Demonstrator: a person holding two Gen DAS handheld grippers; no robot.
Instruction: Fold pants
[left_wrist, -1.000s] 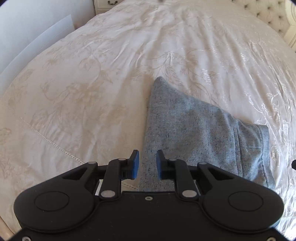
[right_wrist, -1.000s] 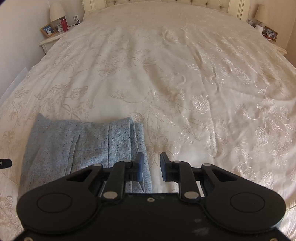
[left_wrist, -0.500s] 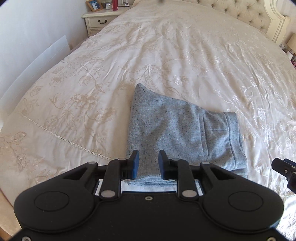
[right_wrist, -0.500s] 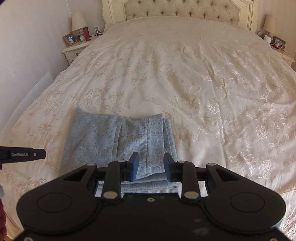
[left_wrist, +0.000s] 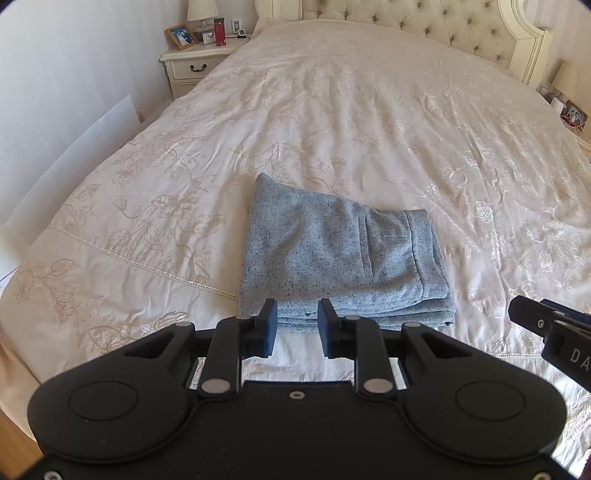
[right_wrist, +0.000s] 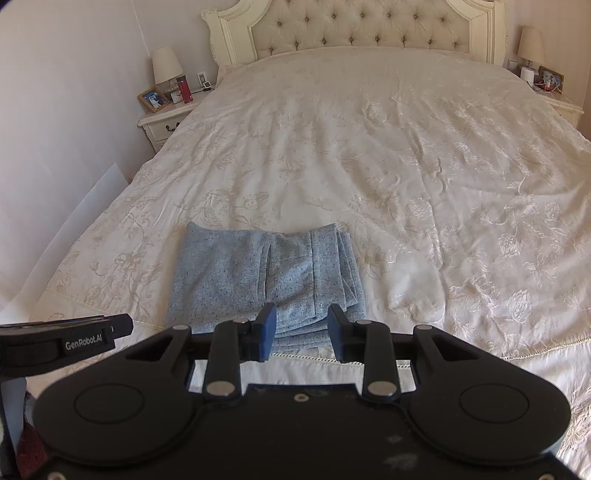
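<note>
- The pants, grey-blue and speckled, lie folded into a thick stacked rectangle on the bed, in the lower middle of both views, near the bed's foot edge.
- A pocket seam and waistband face up on the top layer.
- The left claw hangs above the pants' near edge, apart from the cloth; its jaws have just been opening and stand spread with nothing between them.
- The right claw hovers over the near right corner of the stack, its jaws likewise just opened, spread and empty.
- The cream floral bedspread is lightly wrinkled.
- A tufted headboard fills the top of the frame.
- A nightstand at the upper left carries a lamp, a photo frame and a red bottle.
</note>
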